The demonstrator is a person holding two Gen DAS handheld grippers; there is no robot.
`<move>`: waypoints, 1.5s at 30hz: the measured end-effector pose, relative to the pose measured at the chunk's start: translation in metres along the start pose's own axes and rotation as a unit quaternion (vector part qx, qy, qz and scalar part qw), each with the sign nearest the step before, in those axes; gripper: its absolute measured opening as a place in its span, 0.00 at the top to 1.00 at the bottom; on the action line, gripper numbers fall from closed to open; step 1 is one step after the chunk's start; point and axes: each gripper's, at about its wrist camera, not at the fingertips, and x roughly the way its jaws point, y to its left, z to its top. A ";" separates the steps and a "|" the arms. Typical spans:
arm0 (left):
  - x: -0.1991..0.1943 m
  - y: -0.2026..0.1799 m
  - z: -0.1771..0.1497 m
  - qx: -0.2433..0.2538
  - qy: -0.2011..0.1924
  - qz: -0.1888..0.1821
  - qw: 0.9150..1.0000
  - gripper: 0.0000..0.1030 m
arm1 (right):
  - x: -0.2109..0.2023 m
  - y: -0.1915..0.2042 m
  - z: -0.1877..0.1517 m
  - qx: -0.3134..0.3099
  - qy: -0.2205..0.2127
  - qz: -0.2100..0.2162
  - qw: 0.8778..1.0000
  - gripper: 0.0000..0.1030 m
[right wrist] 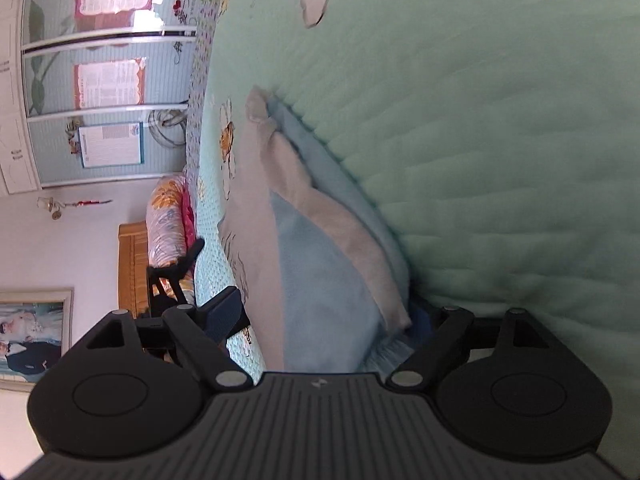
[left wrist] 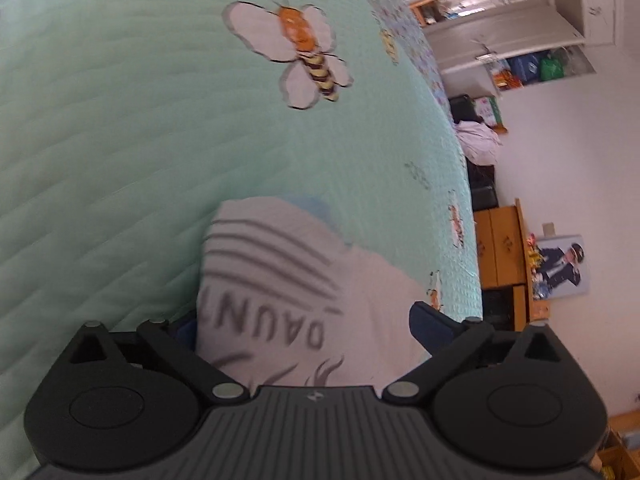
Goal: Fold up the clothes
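Lying on a mint quilt (left wrist: 120,140) with bee prints, the garment (left wrist: 280,280) is a pale white-and-blue piece bunched into a long fold. In the right wrist view the garment (right wrist: 320,272) runs lengthwise away from the camera, its narrow end pointing toward the quilt's far edge and its wide end under the gripper. In the left wrist view its printed end faces the camera.

The near part of the cloth is cut off by each gripper's black body, so its full outline cannot be made out. The left view is blurred. One blue pad (left wrist: 430,326) of the left gripper (left wrist: 304,326) shows clearly; the other is mostly hidden behind the cloth.

Grey letters read "DAUN", seen upside down, under a band of grey stripes; the rest of the word is hidden. Wall posters (right wrist: 108,40) carry writing too small to read.

Both tongs stand wide apart. The left gripper has cloth between its jaws without pressing it. The right gripper (right wrist: 324,316) straddles the wide end likewise, its pads apart from the cloth.
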 end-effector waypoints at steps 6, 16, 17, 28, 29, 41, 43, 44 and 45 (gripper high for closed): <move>0.010 0.011 -0.010 0.014 -0.009 -0.013 1.000 0.76 | 0.032 -0.005 0.000 0.003 0.032 0.007 0.999 0.88; -0.028 -0.035 -0.032 0.057 -0.043 -0.023 0.997 0.81 | -0.005 0.021 -0.020 -0.064 -0.011 0.033 0.997 0.93; -0.032 -0.045 -0.036 0.066 -0.044 -0.026 0.997 0.81 | -0.010 0.026 -0.022 -0.070 -0.015 0.035 0.997 0.94; -0.029 -0.135 -0.083 0.127 -0.026 -0.029 0.991 0.81 | -0.096 0.038 -0.034 -0.088 -0.076 0.073 0.991 0.94; -0.025 -0.143 -0.087 0.129 -0.022 -0.031 0.991 0.81 | -0.108 0.038 -0.033 -0.089 -0.086 0.075 0.989 0.94; 0.093 -0.288 -0.123 0.187 0.027 -0.070 0.980 0.81 | -0.256 0.029 0.032 -0.125 -0.213 0.083 0.966 0.93; 0.120 -0.312 -0.127 0.193 0.035 -0.085 0.977 0.81 | -0.280 0.031 0.052 -0.133 -0.232 0.079 0.960 0.93; 0.133 -0.324 -0.128 0.194 0.038 -0.093 0.976 0.81 | -0.292 0.033 0.062 -0.139 -0.242 0.077 0.957 0.93; 0.146 -0.338 -0.129 0.195 0.042 -0.104 0.974 0.81 | -0.304 0.035 0.072 -0.144 -0.252 0.075 0.954 0.93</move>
